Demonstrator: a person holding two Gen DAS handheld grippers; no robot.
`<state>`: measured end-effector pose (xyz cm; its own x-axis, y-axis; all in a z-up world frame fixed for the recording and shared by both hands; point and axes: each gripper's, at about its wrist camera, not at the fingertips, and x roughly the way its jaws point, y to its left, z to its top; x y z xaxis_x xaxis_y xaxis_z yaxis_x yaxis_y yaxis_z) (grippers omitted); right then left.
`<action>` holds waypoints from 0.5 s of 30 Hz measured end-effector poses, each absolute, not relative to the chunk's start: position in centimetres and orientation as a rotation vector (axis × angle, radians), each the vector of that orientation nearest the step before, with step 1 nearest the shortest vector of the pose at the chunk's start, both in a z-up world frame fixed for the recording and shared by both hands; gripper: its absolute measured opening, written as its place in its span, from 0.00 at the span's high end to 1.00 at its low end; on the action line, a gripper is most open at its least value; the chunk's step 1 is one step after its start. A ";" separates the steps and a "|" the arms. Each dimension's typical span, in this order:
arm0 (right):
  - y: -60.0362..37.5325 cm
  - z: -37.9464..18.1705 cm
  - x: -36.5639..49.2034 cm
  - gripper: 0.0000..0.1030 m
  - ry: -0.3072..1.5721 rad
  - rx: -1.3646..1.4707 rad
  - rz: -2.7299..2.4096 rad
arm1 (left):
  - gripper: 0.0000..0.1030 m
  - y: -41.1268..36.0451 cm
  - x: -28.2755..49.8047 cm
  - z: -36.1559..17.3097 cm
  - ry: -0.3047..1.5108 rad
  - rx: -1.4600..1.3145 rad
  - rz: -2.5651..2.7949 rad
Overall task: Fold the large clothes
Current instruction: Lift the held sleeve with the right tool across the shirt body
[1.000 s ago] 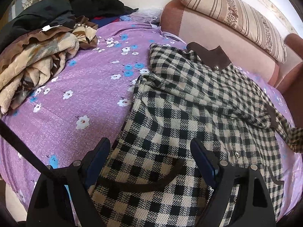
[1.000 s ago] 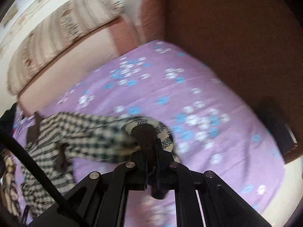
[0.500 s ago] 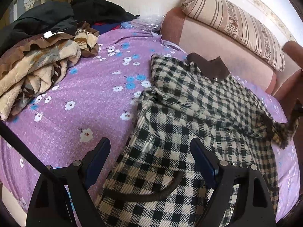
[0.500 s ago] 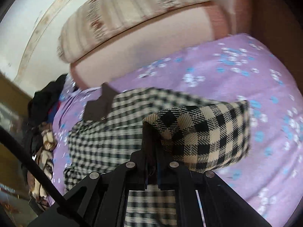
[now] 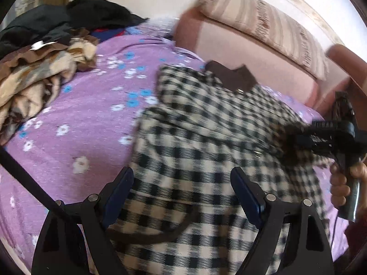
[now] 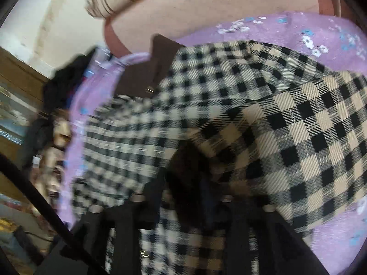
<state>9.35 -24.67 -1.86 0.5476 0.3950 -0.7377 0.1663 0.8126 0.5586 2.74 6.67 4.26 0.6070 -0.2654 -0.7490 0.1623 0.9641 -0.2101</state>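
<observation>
My left tongs (image 5: pixel 182 190) hover wide open, empty, over the black-and-cream checked wool coat (image 5: pixel 195 142) spread on the purple flowered bed (image 5: pixel 91 119) toward its sofa-side edge. My right tongs (image 6: pixel 183 190) have just been opening — the brown-lined sleeve cuff (image 6: pixel 229 142) between them, grip unclear through blur.

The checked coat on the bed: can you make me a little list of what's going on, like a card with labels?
garment: black and cream checked coat with brown collar
lies on: purple flowered bedsheet
sleeve: folded across the coat's front
left gripper: open above the coat's lower part, holding nothing
right gripper: jaws just opening, dark cuff between them
also on bed: pile of clothes
behind: striped bolster
</observation>
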 end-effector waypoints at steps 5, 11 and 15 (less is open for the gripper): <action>-27.6 1.4 5.0 0.41 0.874 0.622 0.179 | 0.17 2.0 3.6 5.7 0.887 -0.110 -0.347; -32.5 1.2 -1.0 0.40 0.796 0.627 0.100 | 0.17 -5.8 8.2 5.1 0.943 -0.113 -0.457; -35.0 0.5 -2.1 0.40 0.781 0.662 0.046 | 0.17 -10.7 11.7 3.2 1.011 -0.092 -0.491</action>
<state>-2.07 -34.99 0.52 0.7200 0.2754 -0.6370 0.1980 0.7983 0.5689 11.66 -10.74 3.21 0.4323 -0.4349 -0.7900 0.3513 0.8880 -0.2966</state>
